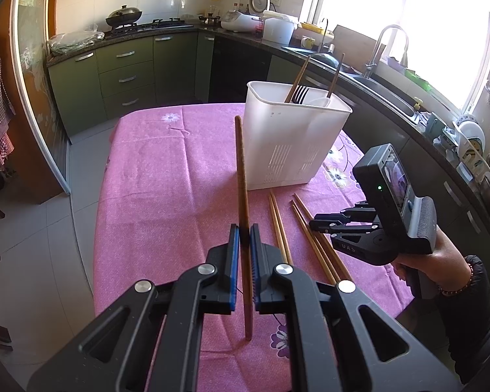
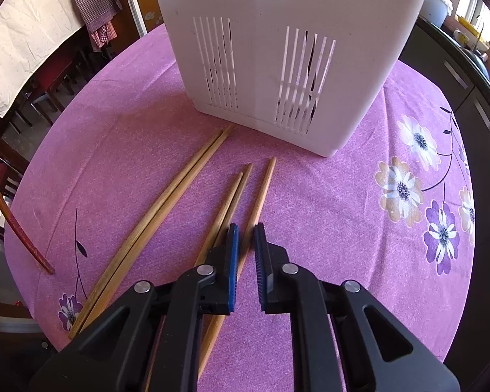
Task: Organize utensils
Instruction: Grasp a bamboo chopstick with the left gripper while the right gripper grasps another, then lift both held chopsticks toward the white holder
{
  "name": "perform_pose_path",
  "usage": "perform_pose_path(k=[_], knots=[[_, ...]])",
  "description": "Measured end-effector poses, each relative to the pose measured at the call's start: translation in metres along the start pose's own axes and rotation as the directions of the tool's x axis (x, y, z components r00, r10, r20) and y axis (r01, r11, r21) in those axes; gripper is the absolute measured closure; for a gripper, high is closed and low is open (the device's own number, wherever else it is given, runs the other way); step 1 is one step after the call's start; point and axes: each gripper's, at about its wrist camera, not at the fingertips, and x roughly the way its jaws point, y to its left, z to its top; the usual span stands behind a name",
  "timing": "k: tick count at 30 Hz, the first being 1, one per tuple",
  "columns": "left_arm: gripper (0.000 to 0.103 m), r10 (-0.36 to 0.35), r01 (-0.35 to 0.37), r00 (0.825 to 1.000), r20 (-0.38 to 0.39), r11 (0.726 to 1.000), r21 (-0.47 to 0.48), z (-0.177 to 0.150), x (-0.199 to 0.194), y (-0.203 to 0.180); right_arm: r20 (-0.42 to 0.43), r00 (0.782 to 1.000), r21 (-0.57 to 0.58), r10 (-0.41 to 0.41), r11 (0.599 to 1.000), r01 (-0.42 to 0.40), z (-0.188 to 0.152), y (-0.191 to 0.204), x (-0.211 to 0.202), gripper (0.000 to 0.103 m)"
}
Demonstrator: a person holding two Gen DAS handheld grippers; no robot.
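Observation:
My left gripper [image 1: 244, 230] is shut on a dark wooden chopstick [image 1: 240, 170], held nearly upright above the pink tablecloth, its lower end near the cloth. The white slotted utensil holder [image 1: 290, 140] stands just beyond, with two chopsticks [image 1: 297, 80] and a fork [image 1: 302, 93] inside. My right gripper [image 2: 246, 232] hovers low over several chopsticks [image 2: 232, 202] lying on the cloth, its jaws slightly apart around the rightmost one [image 2: 261, 192]; it also shows in the left wrist view [image 1: 313, 222]. The holder [image 2: 277, 49] rises close ahead of it. The held chopstick shows at far left [image 2: 19, 238].
A pair of chopsticks [image 2: 166, 196] lies left of the others. The table [image 1: 153, 176] has a pink flowered cloth. Green kitchen cabinets [image 1: 127, 72], a counter with a sink and tap [image 1: 385, 49] and a window lie beyond. Chairs [image 2: 49, 78] stand at the far side.

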Motion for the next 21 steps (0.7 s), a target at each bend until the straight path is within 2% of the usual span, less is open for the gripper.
perform_pose_path(k=[6, 9, 15, 21], knots=[[0.096, 0.000, 0.000, 1.000, 0.000, 1.000, -0.001, 0.000, 0.000, 0.000, 0.076, 0.996, 0.025, 0.039, 0.999, -0.041, -0.006, -0.010, -0.027, 0.096], [0.096, 0.001, -0.001, 1.000, 0.007, 1.000, 0.004, 0.000, -0.001, -0.002, 0.161, 0.986, 0.034, 0.046, 0.998, -0.052, -0.008, -0.015, -0.061, 0.096], [0.096, 0.011, -0.012, 0.999, 0.031, 1.000, 0.021, 0.002, -0.009, -0.007, 0.358, 0.933, 0.046, 0.037, 0.997, -0.057, -0.021, -0.025, -0.141, 0.096], [0.096, 0.029, -0.030, 0.999, 0.036, 0.999, 0.042, 0.001, -0.013, -0.013, 0.440, 0.898, 0.062, 0.020, 0.997, -0.052, -0.051, -0.031, -0.185, 0.096]])
